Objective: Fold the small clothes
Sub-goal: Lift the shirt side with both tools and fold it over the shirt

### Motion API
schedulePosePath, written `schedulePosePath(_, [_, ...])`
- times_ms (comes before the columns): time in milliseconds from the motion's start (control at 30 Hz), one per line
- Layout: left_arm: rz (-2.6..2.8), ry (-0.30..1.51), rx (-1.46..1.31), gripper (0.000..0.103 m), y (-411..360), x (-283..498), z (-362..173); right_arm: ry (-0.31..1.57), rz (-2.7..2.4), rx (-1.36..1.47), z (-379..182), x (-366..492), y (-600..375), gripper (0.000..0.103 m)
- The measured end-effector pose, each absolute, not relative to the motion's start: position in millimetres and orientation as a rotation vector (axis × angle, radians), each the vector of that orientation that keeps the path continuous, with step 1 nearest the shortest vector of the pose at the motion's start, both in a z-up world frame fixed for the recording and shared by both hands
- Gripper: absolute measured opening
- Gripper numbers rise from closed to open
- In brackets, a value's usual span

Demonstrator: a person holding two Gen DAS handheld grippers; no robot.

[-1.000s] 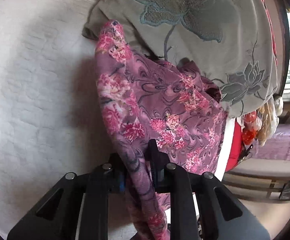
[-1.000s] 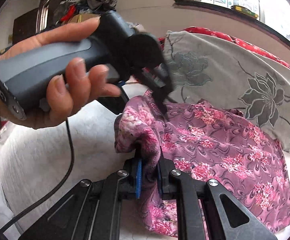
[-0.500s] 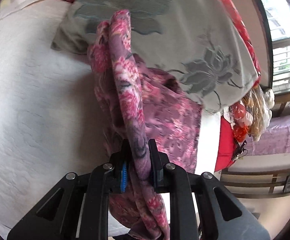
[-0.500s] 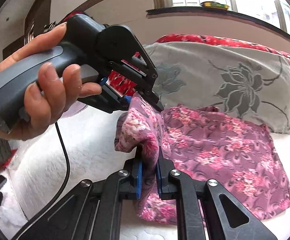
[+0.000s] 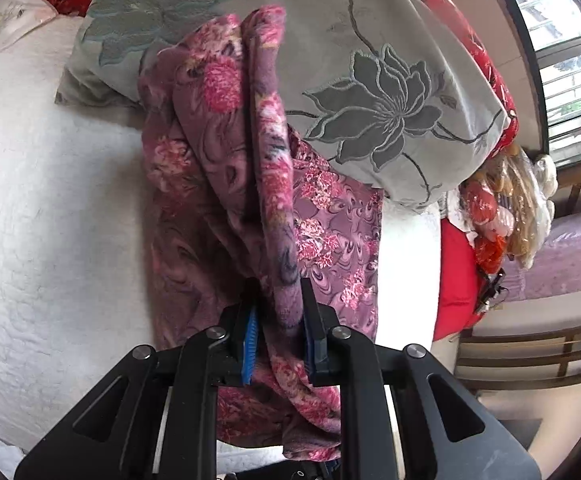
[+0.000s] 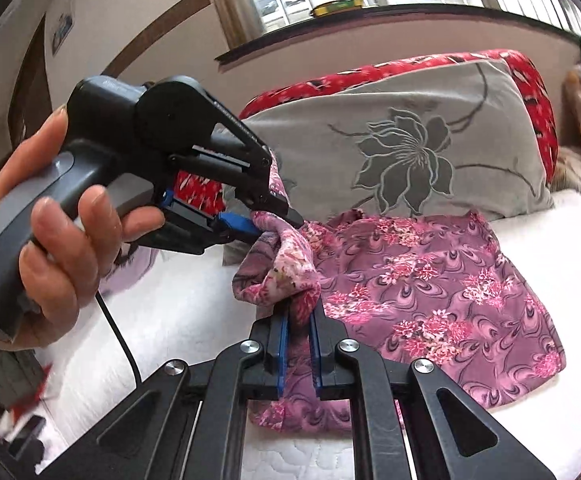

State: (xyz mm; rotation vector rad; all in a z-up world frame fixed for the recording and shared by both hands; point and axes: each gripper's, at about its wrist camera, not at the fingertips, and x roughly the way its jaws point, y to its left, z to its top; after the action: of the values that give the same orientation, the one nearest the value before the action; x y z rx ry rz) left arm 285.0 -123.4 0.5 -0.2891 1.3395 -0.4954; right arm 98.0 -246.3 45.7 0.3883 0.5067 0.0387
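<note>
A purple garment with pink flowers [image 6: 430, 280] lies partly on the white quilted bed [image 6: 162, 320], its near edge lifted. My right gripper [image 6: 298, 332] is shut on a bunched edge of the cloth. My left gripper [image 5: 276, 316] is shut on another bunch of the garment [image 5: 226, 184], which stands up as a tall fold in front of it. In the right wrist view the left gripper [image 6: 278, 216] shows at upper left, held by a person's hand [image 6: 58, 240], pinching the same edge just above my right one. The rest of the cloth spreads flat to the right.
A grey pillow with a dark flower [image 6: 410, 152] leans behind the garment, a red patterned one [image 6: 530, 92] behind it. Bagged items [image 5: 506, 204] and a wooden bench with a purple cushion [image 5: 562, 264] stand beyond the bed's edge. A black cable [image 6: 122, 344] hangs from the left handle.
Both grippers have lifted and carried the gathered edge toward the pillow. The fold stands taller in the left view, and the right view has rolled, showing more window.
</note>
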Motion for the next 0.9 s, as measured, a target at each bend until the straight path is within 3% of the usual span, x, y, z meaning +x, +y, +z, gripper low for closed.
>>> schedulePosePath(533, [-0.418, 1.357, -0.267, 0.015, -173.5, 293.3, -21.5, 0.491, 0.121, 0.859, -5.0, 113.3, -329.9, 0.008])
schedulePosePath(900, [-0.457, 1.378, -0.197, 0.016, -227.2, 282.9, -29.7, 0.441, 0.114, 0.991, -10.5, 92.5, -365.5, 0.008])
